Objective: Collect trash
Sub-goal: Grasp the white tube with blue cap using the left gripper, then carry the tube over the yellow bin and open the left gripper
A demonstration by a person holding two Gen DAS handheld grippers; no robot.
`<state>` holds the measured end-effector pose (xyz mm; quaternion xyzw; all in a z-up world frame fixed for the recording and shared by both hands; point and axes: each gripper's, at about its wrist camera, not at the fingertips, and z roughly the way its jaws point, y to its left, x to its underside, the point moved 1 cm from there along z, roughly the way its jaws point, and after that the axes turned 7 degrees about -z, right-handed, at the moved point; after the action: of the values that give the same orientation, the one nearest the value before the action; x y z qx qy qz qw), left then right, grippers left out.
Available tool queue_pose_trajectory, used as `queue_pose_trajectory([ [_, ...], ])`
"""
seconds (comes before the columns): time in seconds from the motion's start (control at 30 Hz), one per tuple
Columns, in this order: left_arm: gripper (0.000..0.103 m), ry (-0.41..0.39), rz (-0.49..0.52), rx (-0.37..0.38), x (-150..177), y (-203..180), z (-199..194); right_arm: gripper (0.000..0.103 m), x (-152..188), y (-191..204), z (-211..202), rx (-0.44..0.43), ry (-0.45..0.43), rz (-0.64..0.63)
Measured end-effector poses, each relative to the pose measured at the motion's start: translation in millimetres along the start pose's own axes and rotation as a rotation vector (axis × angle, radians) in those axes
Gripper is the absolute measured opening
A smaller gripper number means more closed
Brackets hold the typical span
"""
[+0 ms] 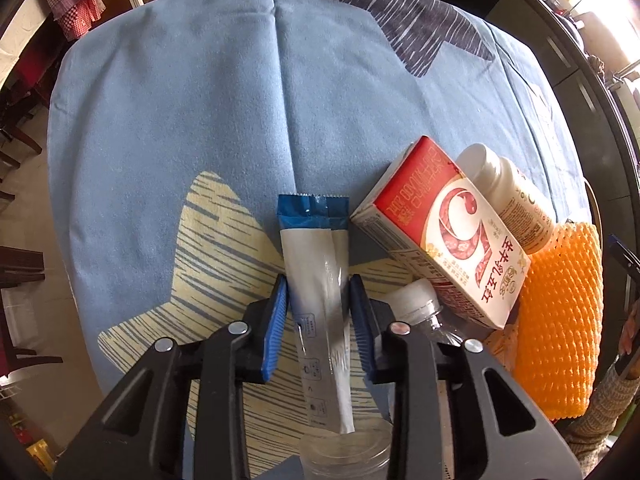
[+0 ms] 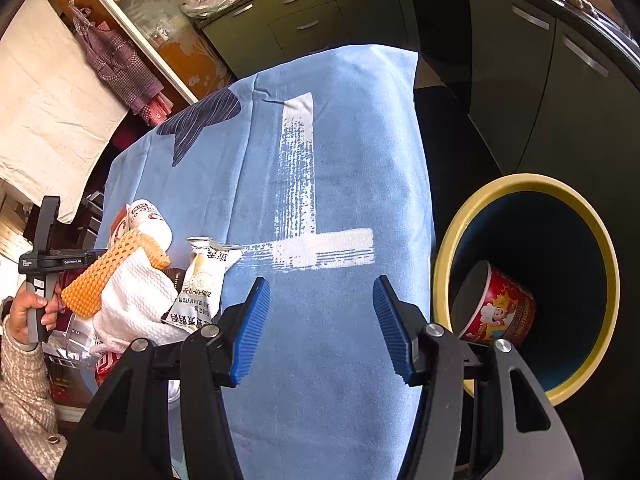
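1. The left gripper (image 1: 319, 312) is clamped on a blue-and-white wrapper (image 1: 320, 300) above the blue tablecloth (image 1: 200, 120).
2. The right gripper (image 2: 320, 320) hangs with fingers apart, holding nothing.
3. The bin (image 2: 600, 248) (a red cup (image 2: 496, 308) lies inside) sits just beside the table's edge.

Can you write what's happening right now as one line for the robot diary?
left gripper: shut on wrapper | right gripper: open, nothing held | bin: holds red cup | carton, bottle: on table
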<state>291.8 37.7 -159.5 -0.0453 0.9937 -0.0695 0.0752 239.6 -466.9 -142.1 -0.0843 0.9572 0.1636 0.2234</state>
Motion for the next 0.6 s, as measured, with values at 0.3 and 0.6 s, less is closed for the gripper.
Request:
queue_pose_trajectory([
  [0.3, 0.027, -0.123, 0.004, 0.004, -10.4, -2.3, -35.4, 0.054, 1.8, -5.2, -12.6, 0.000, -0.025, 0.008],
  [0.6, 0.027, -0.236, 0.123, 0.023, 0.0, -46.3, -92.7, 0.054, 11.5, -20.7, -35.4, 0.020, -0.067, 0.030],
])
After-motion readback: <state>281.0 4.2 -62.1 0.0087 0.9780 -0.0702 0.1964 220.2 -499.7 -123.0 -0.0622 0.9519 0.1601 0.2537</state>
